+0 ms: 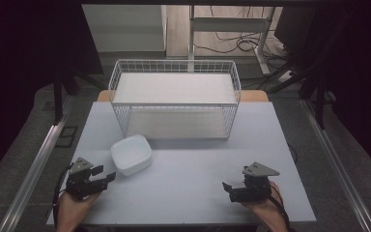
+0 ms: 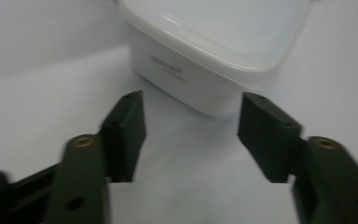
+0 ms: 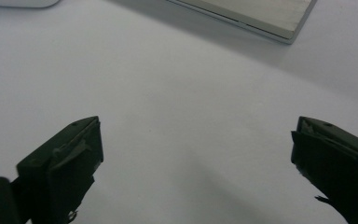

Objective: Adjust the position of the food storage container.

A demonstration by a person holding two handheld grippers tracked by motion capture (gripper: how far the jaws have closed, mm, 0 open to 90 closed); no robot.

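Facing white container [image 2: 214,51], left claw [image 2: 191,126] apart, empty

The container [image 1: 131,154] sits on the table [image 1: 183,193] just ahead of my left tongs [image 1: 107,178], well left of my right tongs [image 1: 232,189]; the wire rack [image 1: 174,99] stands beyond both.

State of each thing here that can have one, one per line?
White container: upright on the table, lid on, untouched.
Wire basket: upright behind it, nothing inside.
Left claw: open, aimed at the container's corner, not yet touching.
Right claw: open wide, holding nothing.
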